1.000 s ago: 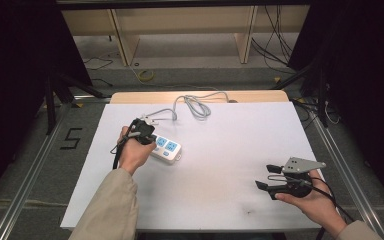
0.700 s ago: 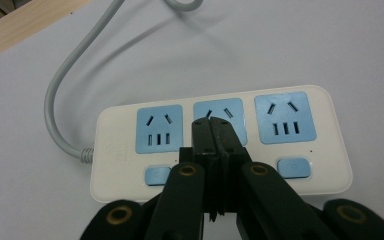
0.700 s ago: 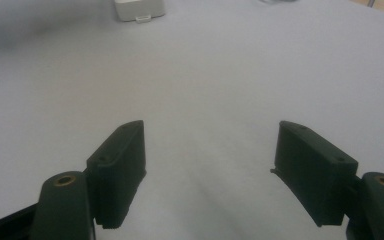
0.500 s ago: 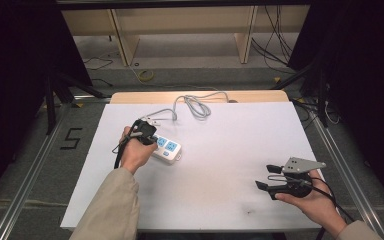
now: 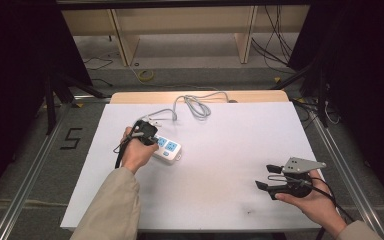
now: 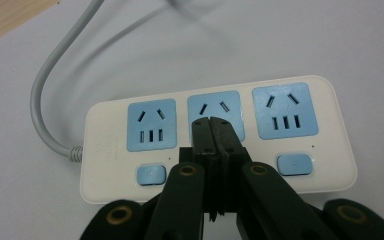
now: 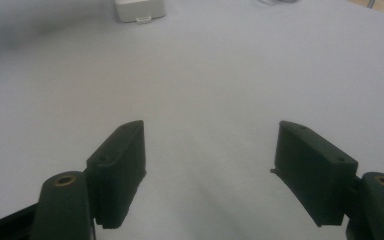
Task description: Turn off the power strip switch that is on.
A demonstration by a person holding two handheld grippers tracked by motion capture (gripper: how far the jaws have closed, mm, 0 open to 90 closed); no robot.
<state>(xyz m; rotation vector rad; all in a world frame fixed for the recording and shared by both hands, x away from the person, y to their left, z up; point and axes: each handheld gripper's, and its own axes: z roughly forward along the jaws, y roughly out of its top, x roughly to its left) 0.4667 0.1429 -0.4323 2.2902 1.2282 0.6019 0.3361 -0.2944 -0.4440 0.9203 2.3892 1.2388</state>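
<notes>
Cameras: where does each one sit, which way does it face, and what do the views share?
High view: above the person's side, looking forward and down on the table; both forearms, left gripper, right gripper.
Left gripper view: on the left gripper, jaws shut, over the power strip.
Right gripper view: on the right gripper, jaws open, facing across the table.
Shared: the power strip.

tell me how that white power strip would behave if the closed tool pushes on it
The power strip lies flat and low on the table, so it would probably slide rather than tip. Its hard-looking shell likely stays stiff under the shut left tool. The grey cable looks bendy and may drag or swing the strip round.
</notes>
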